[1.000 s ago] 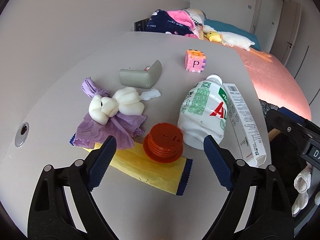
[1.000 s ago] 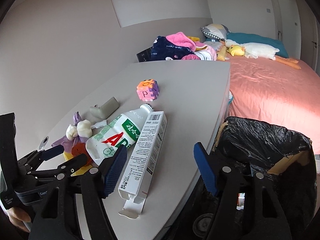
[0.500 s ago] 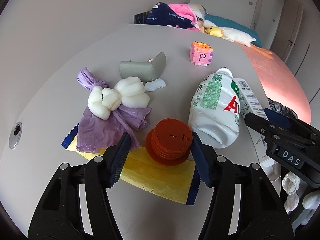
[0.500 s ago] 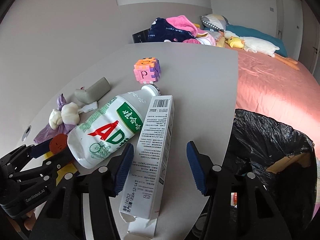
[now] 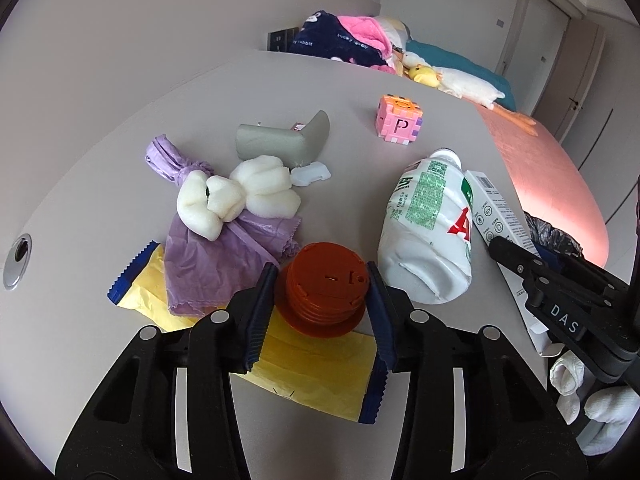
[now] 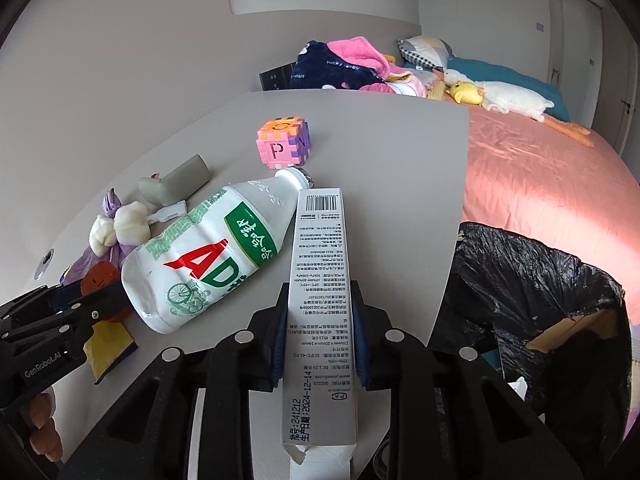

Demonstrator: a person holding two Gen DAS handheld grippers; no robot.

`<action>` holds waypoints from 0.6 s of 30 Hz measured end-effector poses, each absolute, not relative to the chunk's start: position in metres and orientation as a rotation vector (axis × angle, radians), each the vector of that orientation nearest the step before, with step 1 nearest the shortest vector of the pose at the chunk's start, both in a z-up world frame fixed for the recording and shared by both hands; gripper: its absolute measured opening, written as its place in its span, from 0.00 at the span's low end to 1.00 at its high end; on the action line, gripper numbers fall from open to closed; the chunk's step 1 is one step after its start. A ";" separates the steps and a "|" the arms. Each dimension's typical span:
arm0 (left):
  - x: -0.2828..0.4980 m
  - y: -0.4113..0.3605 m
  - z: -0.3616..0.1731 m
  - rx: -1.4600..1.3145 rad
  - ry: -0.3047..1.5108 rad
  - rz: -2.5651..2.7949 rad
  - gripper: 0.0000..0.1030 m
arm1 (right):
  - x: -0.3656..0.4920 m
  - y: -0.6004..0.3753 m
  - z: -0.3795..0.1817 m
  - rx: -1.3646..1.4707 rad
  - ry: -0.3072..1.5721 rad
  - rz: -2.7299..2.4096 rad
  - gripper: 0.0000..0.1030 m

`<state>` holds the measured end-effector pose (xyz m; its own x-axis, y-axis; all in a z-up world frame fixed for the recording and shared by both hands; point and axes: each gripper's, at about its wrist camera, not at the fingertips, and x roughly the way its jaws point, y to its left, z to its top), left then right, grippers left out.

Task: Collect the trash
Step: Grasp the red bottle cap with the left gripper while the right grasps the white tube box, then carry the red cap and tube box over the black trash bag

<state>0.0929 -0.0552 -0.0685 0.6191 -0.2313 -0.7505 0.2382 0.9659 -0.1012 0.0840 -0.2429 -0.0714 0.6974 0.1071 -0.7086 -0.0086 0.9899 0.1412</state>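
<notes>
My left gripper (image 5: 322, 294) is shut on a red ridged cap (image 5: 325, 283) that rests on a yellow packet (image 5: 316, 364) on the grey table. My right gripper (image 6: 318, 320) is shut on a long white carton box (image 6: 320, 280) lying on the table by its right edge. A crushed white AD bottle (image 6: 204, 256) lies between the two; it also shows in the left wrist view (image 5: 430, 232). A purple bag with white foam pieces (image 5: 228, 216) lies left of the cap. A bin with a black bag (image 6: 532, 300) stands right of the table.
A grey foam corner piece (image 5: 284, 142) and a small white plastic bit (image 5: 310, 172) lie further back. A pink toy cube (image 5: 396, 124) stands behind the bottle. A bed with a pink sheet (image 6: 552, 184), clothes and a plush duck lies beyond.
Both grippers moved forward and closed: the left one onto the red cap, the right one onto the white carton box.
</notes>
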 end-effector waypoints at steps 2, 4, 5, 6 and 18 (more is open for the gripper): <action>0.091 -0.055 -0.064 0.003 0.845 -0.273 0.42 | 0.082 -0.246 -0.070 0.148 0.793 0.075 0.27; 0.090 -0.055 -0.060 0.001 0.829 -0.265 0.42 | 0.080 -0.250 -0.067 0.158 0.788 0.080 0.27; 0.089 -0.054 -0.058 -0.003 0.825 -0.260 0.42 | 0.079 -0.252 -0.065 0.164 0.785 0.082 0.27; 0.089 -0.054 -0.057 -0.008 0.822 -0.256 0.42 | 0.078 -0.254 -0.063 0.173 0.782 0.087 0.27; 0.076 -0.065 -0.041 -0.003 0.792 -0.270 0.42 | 0.056 -0.274 -0.042 0.210 0.744 0.099 0.27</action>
